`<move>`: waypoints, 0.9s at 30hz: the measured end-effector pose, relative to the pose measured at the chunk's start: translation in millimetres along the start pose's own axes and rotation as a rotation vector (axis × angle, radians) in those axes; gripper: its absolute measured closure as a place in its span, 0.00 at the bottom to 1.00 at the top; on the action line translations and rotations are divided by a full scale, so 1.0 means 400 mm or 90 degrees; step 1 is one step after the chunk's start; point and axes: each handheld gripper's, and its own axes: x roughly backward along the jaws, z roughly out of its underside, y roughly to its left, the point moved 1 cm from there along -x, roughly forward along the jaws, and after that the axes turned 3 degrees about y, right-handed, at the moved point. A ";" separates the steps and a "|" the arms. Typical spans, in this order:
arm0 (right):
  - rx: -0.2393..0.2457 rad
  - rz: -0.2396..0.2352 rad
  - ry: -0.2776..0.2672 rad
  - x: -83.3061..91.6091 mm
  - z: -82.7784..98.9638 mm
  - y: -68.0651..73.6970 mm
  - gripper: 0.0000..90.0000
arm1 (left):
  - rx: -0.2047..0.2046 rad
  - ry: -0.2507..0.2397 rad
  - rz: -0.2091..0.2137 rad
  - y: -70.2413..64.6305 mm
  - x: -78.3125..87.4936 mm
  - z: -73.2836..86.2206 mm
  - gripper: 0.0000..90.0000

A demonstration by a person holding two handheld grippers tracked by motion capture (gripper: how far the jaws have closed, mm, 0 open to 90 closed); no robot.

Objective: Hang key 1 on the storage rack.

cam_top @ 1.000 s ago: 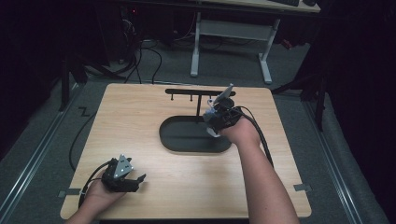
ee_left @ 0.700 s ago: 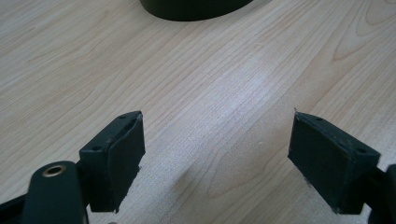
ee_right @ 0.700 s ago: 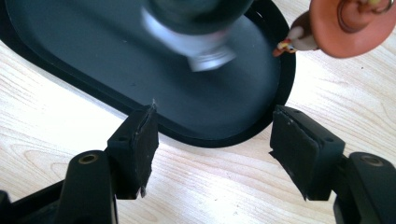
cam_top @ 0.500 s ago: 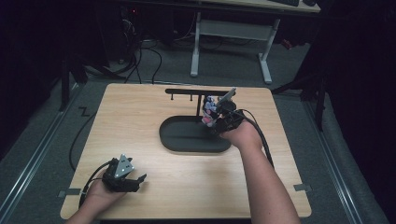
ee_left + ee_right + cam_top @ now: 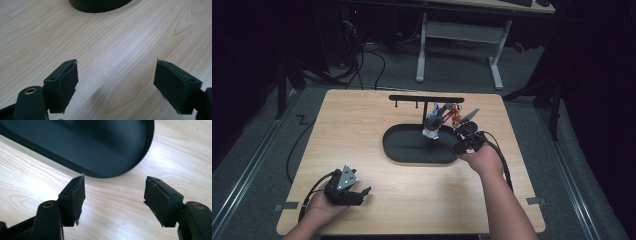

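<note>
Our right gripper (image 5: 460, 142) hovers with jaws spread and nothing between them at the right end of the black oval stand base (image 5: 404, 150) on the pale wooden bench (image 5: 362, 130). A small grey and red keychain bundle (image 5: 438, 120) hangs from the stand's black crossbar (image 5: 426, 99). Our left gripper (image 5: 357, 194) rests near the bench's front left, jaws spread and empty.

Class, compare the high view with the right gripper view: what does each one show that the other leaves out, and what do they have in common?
High view alone: the black T-shaped stand rising from the tray, small colourful items hanging by its post, the left gripper resting near the table's front edge, both forearms, and the floor with a white desk frame behind.

Right gripper view alone: a close look at the right gripper, its jaws open with nothing between them, and the wood grain beneath.

Shared: the black oval tray and the wooden table.
</note>
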 end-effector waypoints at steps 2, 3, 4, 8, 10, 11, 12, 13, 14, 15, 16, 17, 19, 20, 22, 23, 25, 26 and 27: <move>-0.004 -0.004 -0.009 -0.008 0.018 -0.007 0.37 | 0.001 0.000 0.000 0.001 -0.001 0.000 0.22; -0.007 -0.005 -0.007 -0.012 0.028 -0.009 0.36 | 0.002 0.001 0.001 0.001 -0.002 0.000 0.23; -0.005 -0.006 -0.015 -0.019 0.041 -0.013 0.36 | 0.002 0.002 0.002 0.001 -0.002 0.000 0.23; -0.008 -0.016 -0.042 -0.035 0.079 -0.014 0.36 | 0.003 0.002 0.005 -0.001 -0.004 -0.001 0.23; -0.012 -0.027 -0.058 -0.048 0.102 -0.015 0.36 | 0.000 0.003 0.005 -0.003 -0.006 -0.001 0.23; -0.012 -0.029 -0.061 -0.055 0.112 -0.015 0.36 | -0.001 0.003 0.005 -0.004 -0.006 -0.002 0.23; -0.013 -0.034 -0.078 -0.061 0.124 -0.014 0.36 | -0.002 0.002 0.006 -0.005 -0.006 -0.002 0.23; -0.015 -0.038 -0.083 -0.065 0.133 -0.013 0.35 | -0.002 0.003 0.007 -0.006 -0.006 -0.002 0.23; -0.018 -0.043 -0.098 -0.070 0.145 -0.012 0.35 | -0.002 0.001 0.008 -0.008 -0.006 -0.003 0.23; -0.017 -0.043 -0.112 -0.075 0.158 -0.010 0.35 | -0.002 0.000 0.008 -0.009 -0.005 -0.003 0.23; -0.014 -0.044 -0.132 -0.079 0.170 -0.009 0.35 | -0.002 0.000 0.009 -0.010 -0.006 -0.004 0.23; -0.013 -0.046 -0.144 -0.084 0.180 -0.008 0.34 | -0.002 -0.002 0.010 -0.011 -0.006 -0.004 0.23; -0.019 -0.051 -0.166 -0.093 0.200 -0.007 0.31 | 0.003 -0.002 0.016 -0.011 -0.005 -0.005 0.23; -0.027 -0.054 -0.188 -0.101 0.219 -0.006 0.31 | 0.005 -0.004 0.018 -0.012 -0.005 -0.005 0.23; -0.031 -0.057 -0.213 -0.112 0.240 -0.004 0.31 | 0.009 -0.006 0.022 -0.014 -0.005 -0.005 0.23; -0.031 -0.058 -0.222 -0.116 0.249 -0.002 0.31 | 0.010 -0.006 0.024 -0.016 -0.004 -0.005 0.23; -0.033 -0.062 -0.249 -0.129 0.276 0.001 0.31 | 0.011 -0.008 0.030 -0.019 -0.003 -0.005 0.23; -0.037 -0.070 -0.258 -0.132 0.285 0.003 0.31 | 0.011 -0.011 0.034 -0.022 -0.004 -0.005 0.23; -0.040 -0.092 -0.282 -0.138 0.300 0.003 0.29 | 0.011 -0.011 0.038 -0.024 -0.004 -0.006 0.23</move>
